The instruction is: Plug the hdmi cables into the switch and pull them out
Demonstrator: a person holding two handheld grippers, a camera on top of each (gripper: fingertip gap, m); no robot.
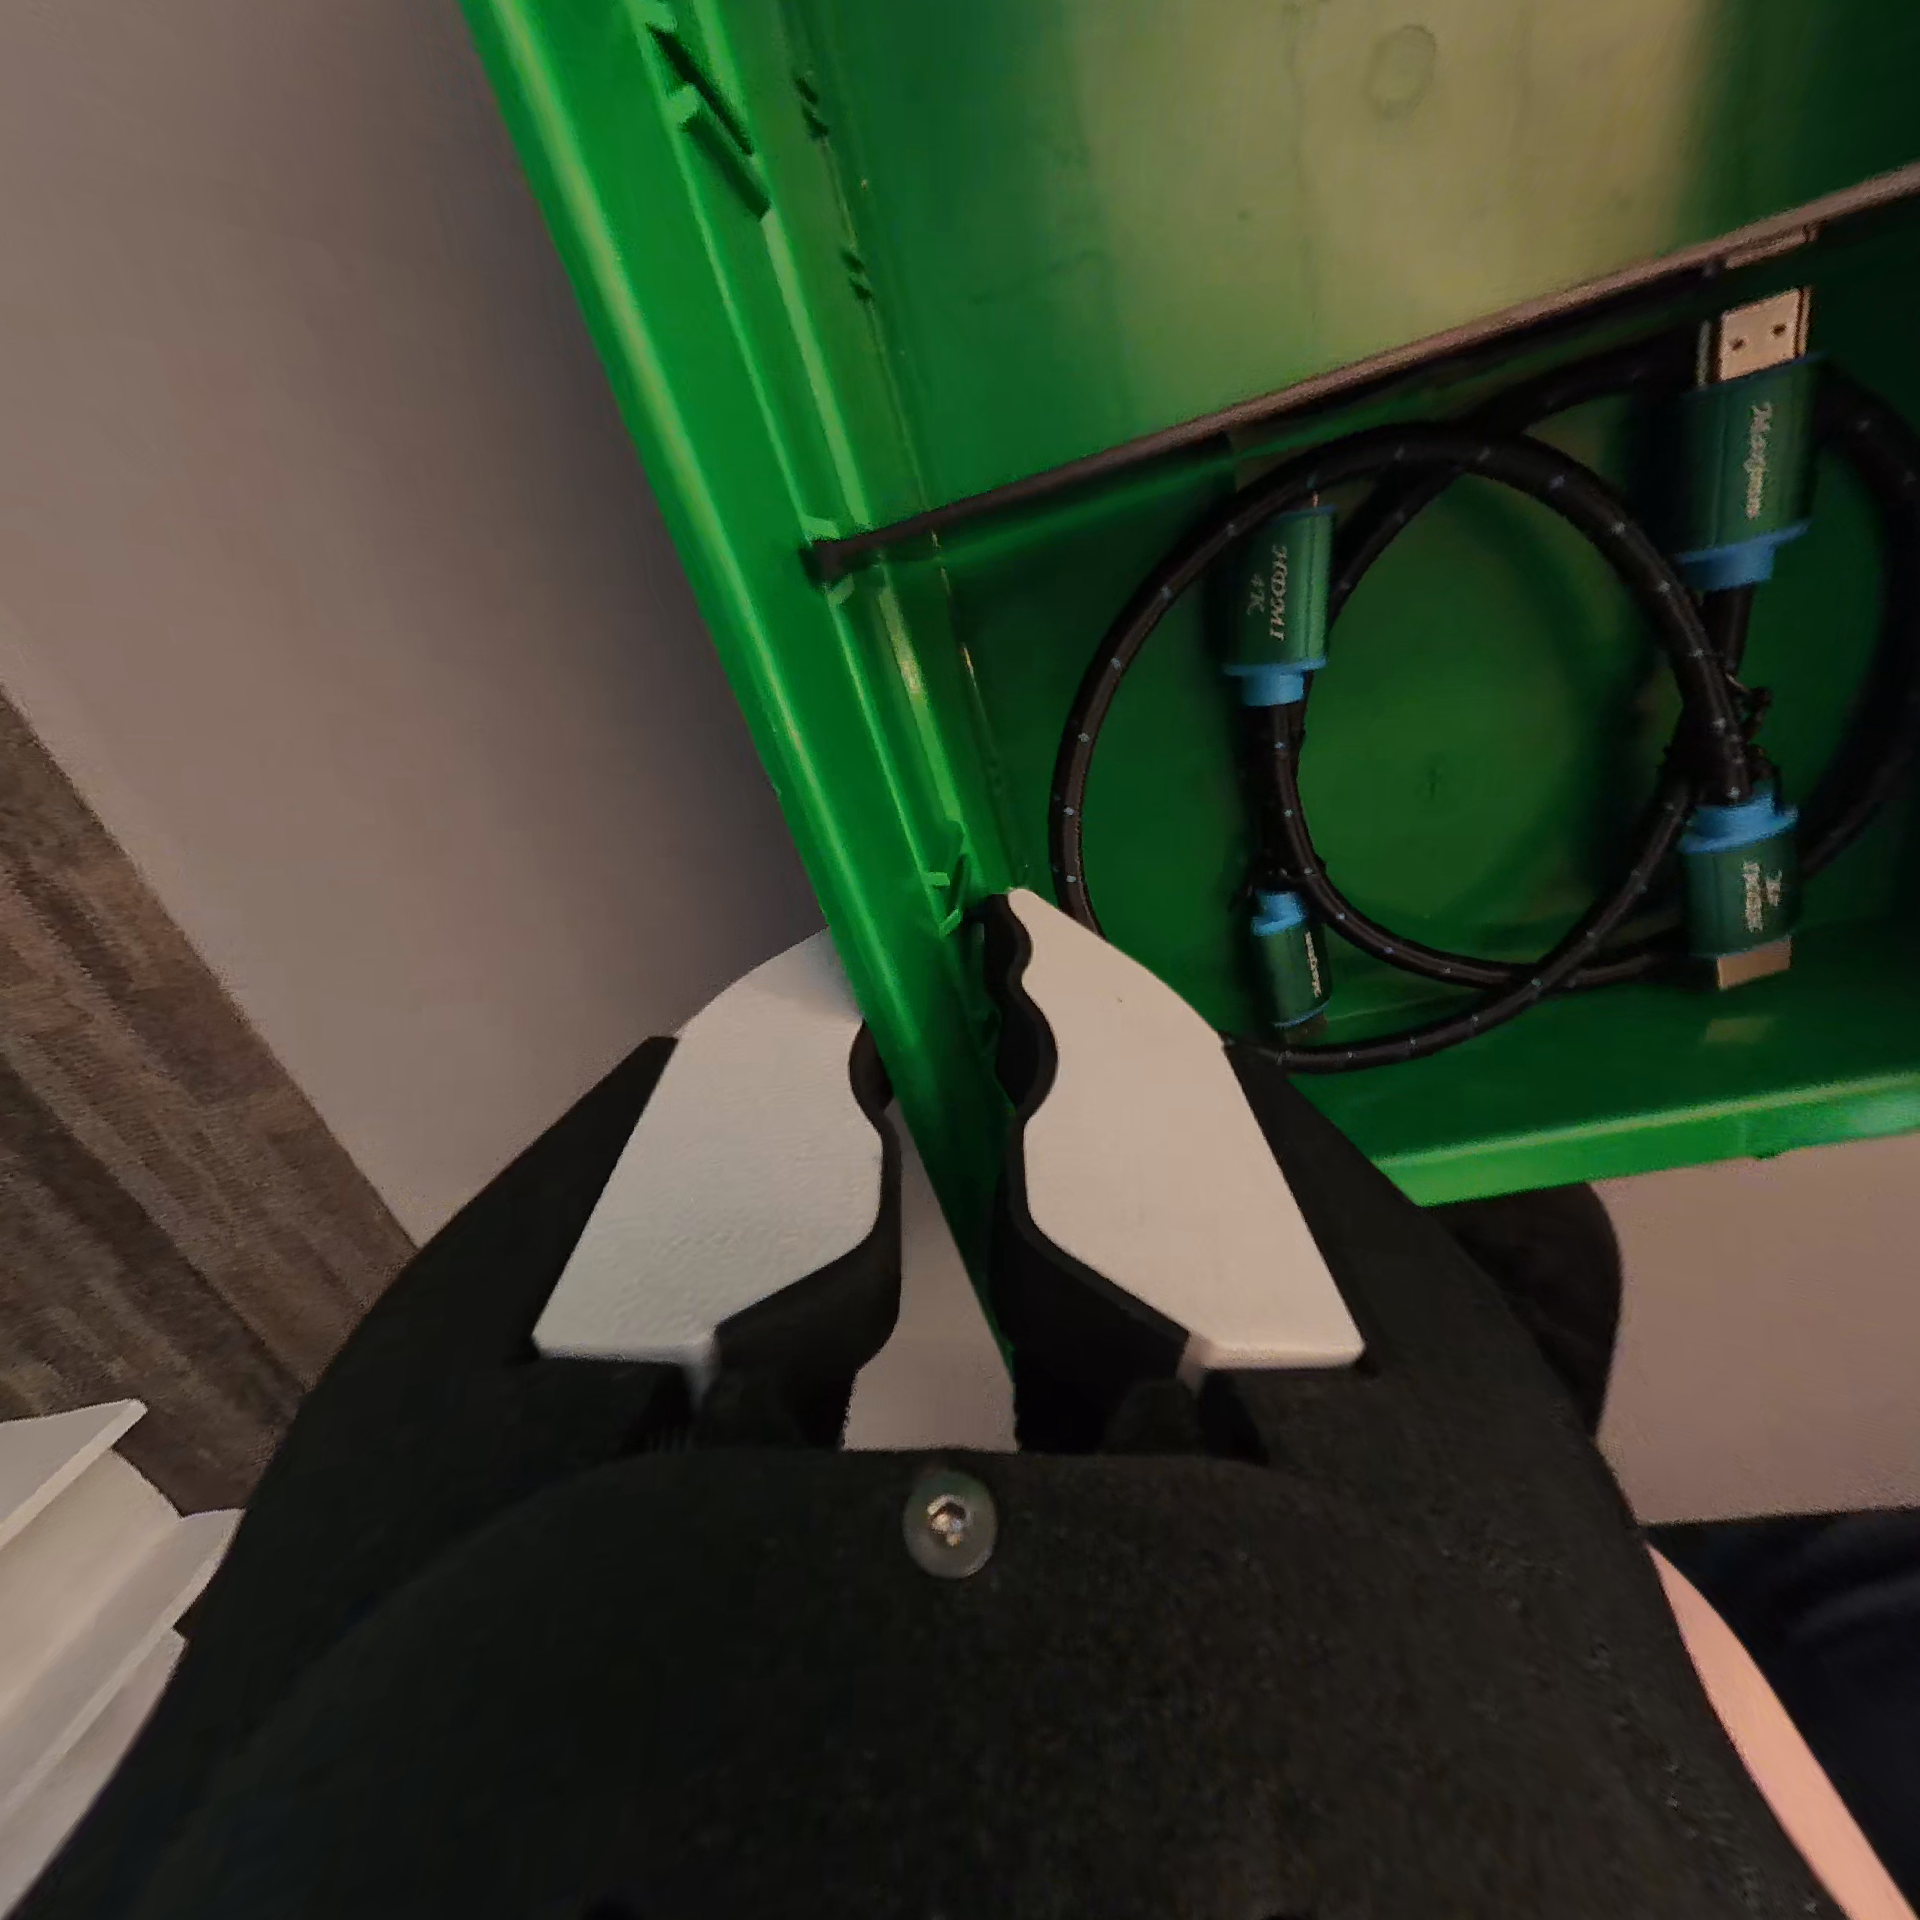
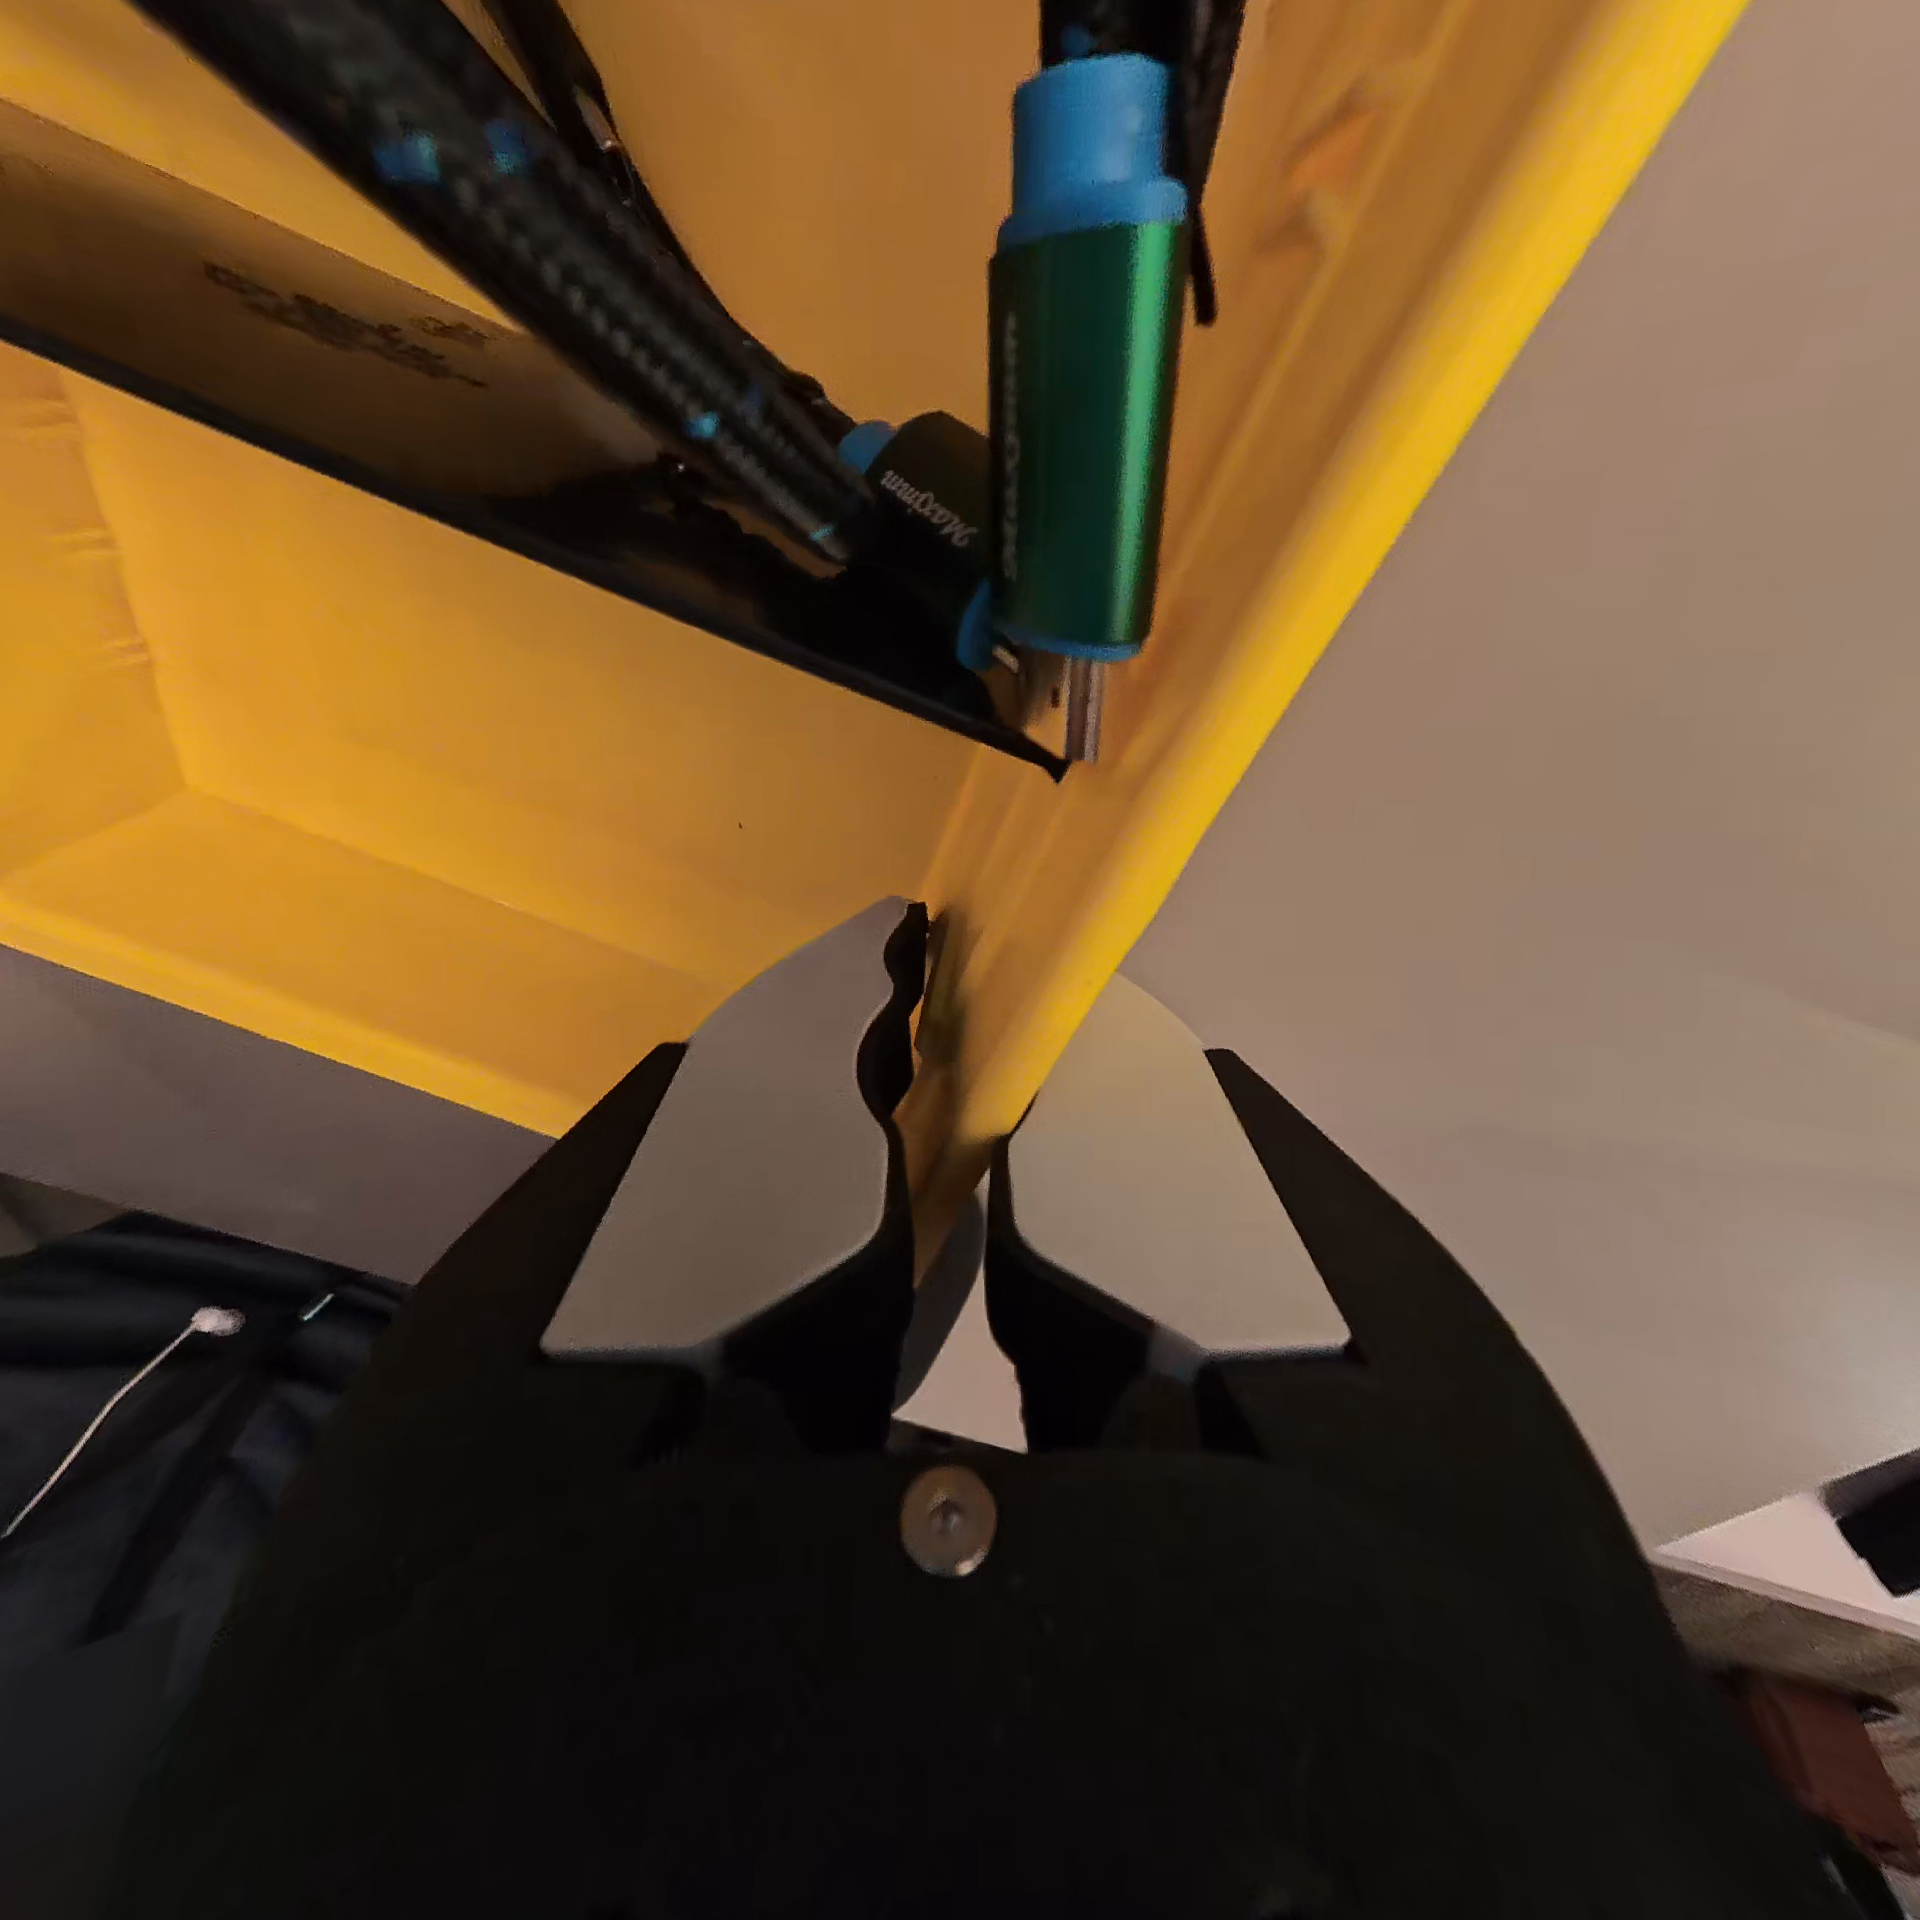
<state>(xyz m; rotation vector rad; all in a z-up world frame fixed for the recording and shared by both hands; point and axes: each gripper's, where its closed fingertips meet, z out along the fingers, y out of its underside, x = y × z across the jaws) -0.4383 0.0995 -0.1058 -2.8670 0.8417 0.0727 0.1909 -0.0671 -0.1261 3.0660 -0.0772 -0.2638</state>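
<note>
A green bin [image 1: 727, 416] holds several braided black HDMI cables [image 1: 1138, 608] with green connectors [image 1: 1273, 603] and blue collars, all loose in its lower compartment. A flat dark slab [image 1: 1351, 374] crosses the bin above them. My left gripper [image 1: 935, 935] is shut on the bin's side wall, one finger on each side. In the right wrist view the bin wall [image 2: 1351, 416] looks yellow. My right gripper [image 2: 1013, 956] is shut on that wall. A green connector [image 2: 1081, 436] hangs just above it, beside a flat black box [image 2: 260, 301] and braided cable [image 2: 540, 239].
The bin rests on a pale tabletop [image 1: 312, 520]. Grey wood-look floor [image 1: 104, 1039] and white boards [image 1: 62, 1507] show at lower left. A person's dark clothing with a white cord [image 2: 156, 1455] is close behind the bin. About 65 cm separates my left fingertips from my right.
</note>
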